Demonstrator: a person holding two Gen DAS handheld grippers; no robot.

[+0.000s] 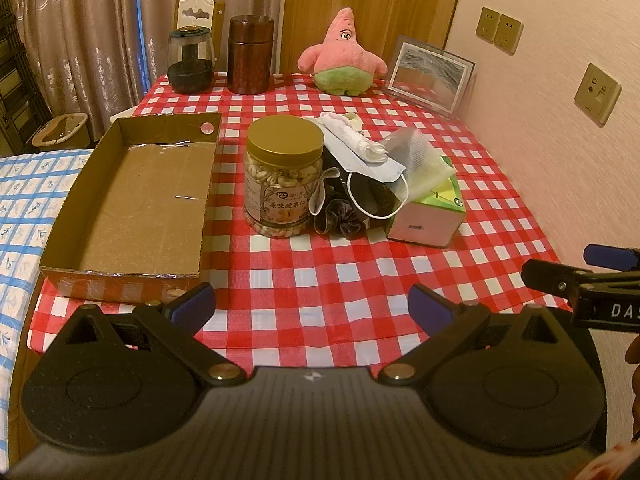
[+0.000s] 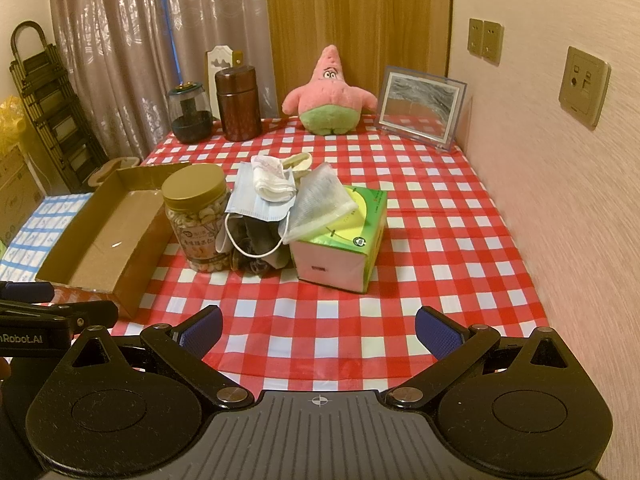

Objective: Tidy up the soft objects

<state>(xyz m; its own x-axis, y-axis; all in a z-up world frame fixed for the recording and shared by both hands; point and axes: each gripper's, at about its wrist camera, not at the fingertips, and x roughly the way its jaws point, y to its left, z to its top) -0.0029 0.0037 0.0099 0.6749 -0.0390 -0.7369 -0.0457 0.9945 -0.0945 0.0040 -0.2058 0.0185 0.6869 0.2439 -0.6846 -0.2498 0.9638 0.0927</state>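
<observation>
Red-checked cloth is covering the counter [image 1: 320,276]; the left tool [image 1: 311,307] and right tool [image 2: 318,328] are being held wide and empty above its near edge; farther out, a face mask [image 2: 256,200], folded cloth [image 2: 272,184] and scrunchie [image 1: 340,220] are being kept piled between a nut jar [image 1: 282,176] and tissue box [image 2: 340,248]; an empty cardboard tray [image 1: 136,200] is lying left.

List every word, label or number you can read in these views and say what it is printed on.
"DAS", cut off by the frame edge: on the right hand-held gripper, seen from the left wrist.
"nRobot.AI", start cut off: on the left hand-held gripper, seen from the right wrist.
"原味腰果仁": on the nut jar label; its smaller print is unreadable.
Tissue box: round logo and print too small to read.
</observation>
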